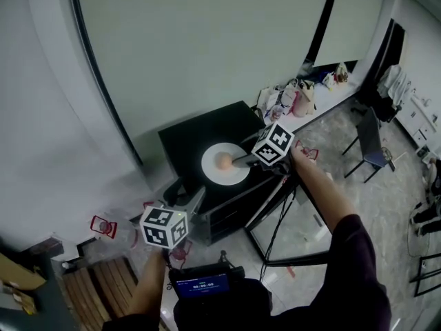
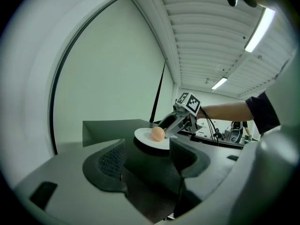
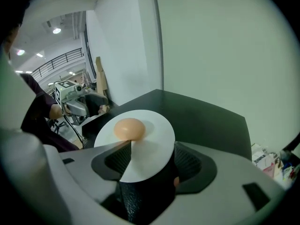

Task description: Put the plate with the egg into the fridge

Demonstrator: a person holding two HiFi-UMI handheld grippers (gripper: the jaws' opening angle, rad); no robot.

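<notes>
Now the plate (image 1: 234,173) with the egg (image 1: 224,161) sits on the black desk (image 1: 189,140). The right tool (image 1: 239,161) straddles its rim, jaws apart, seemingly lining up a grip. The left tool (image 2: 147,161) hangs low, open and empty, perhaps kept free to help.

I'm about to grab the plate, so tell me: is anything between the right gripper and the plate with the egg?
Nothing visible stands in the way. The right gripper has the near rim of the plate between its open jaws, with the egg just beyond them.
</notes>
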